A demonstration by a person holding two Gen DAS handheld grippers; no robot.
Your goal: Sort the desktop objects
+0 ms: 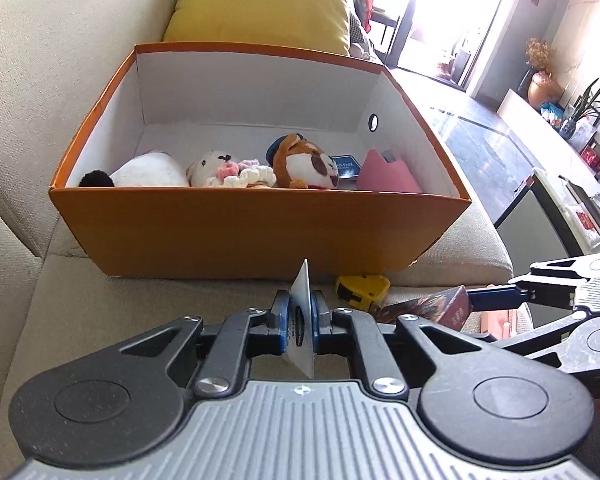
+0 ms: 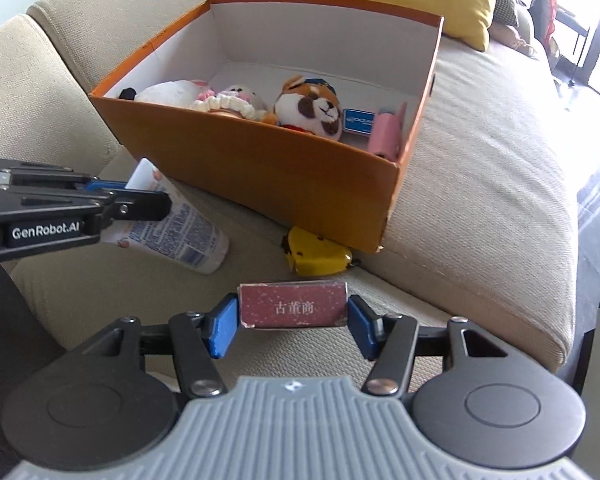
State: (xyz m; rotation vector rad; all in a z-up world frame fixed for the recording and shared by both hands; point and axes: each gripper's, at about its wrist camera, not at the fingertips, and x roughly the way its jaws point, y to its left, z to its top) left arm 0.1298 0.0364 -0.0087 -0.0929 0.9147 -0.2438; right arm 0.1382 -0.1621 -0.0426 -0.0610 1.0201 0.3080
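Left claw (image 1: 301, 316) is clamped on the flat crimped tail of a white tube (image 2: 180, 224), whose soft, light body hangs beyond the pads; held that way it may swing or slip, so a grip nearer the middle looks safer. Right claw (image 2: 293, 322) is clamped across the short ends of a small maroon box (image 2: 293, 306), a stiff, light thing its blue pads (image 2: 221, 330) hold squarely. Just ahead of both lies a yellow tape measure (image 2: 318, 256), dense and hard, against the orange box (image 2: 260, 168) on the sofa (image 2: 480, 208).
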